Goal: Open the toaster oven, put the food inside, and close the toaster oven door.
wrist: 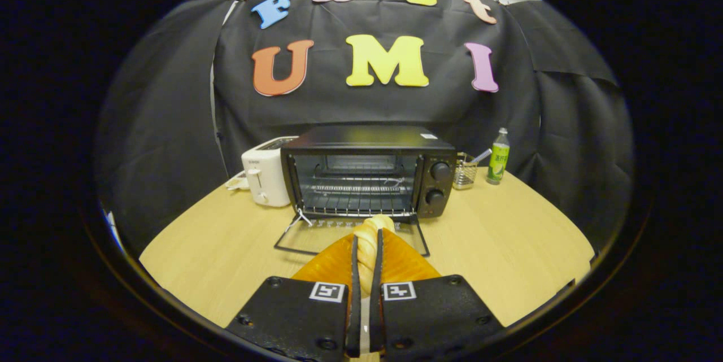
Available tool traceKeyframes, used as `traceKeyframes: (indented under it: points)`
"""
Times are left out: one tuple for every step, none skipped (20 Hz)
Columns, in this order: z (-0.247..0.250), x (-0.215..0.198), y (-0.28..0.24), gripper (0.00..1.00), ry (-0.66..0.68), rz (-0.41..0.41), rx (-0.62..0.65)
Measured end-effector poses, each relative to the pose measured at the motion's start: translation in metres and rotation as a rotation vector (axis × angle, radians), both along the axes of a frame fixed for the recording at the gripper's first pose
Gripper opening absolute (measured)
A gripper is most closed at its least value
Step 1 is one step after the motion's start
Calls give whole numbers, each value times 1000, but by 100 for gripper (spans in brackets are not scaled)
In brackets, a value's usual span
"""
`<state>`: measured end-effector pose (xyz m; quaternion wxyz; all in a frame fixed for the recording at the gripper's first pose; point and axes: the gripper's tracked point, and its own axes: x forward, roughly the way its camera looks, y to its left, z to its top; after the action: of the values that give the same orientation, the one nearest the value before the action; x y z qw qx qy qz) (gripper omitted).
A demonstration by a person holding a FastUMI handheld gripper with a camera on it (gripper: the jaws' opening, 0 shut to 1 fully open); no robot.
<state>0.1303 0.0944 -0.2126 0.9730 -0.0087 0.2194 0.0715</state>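
Observation:
A black toaster oven [368,173] stands at the back of the wooden table, its glass door [350,238] folded down flat and the wire rack [356,195] inside bare. My gripper [367,235] is shut on a pale twisted bread roll [370,238], which sticks out past the fingertips over the lowered door. The roll runs back between the fingers [355,271].
A white toaster [265,175] stands left of the oven. Right of it are a wire basket [465,171] with a utensil and a green bottle [498,157]. Black cloth walls close the booth behind. The round table [508,238] has bare wood on both sides.

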Motion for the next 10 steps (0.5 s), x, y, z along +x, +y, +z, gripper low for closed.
traceKeyframes:
  points:
    - [0,14,6,11,-2,12,-5]
    - [-1,28,10,11,-3,13,-12]
    - [-5,41,16,12,-2,13,-15]
    - [-11,56,22,11,6,15,-12]
    - [-20,70,29,11,19,14,0]
    - [-29,85,32,11,32,6,13]
    - [-37,100,35,11,45,-4,26]
    - [-44,115,34,11,54,-23,34]
    - [-48,130,34,11,49,-42,40]
    - [-52,145,33,11,42,-61,47]
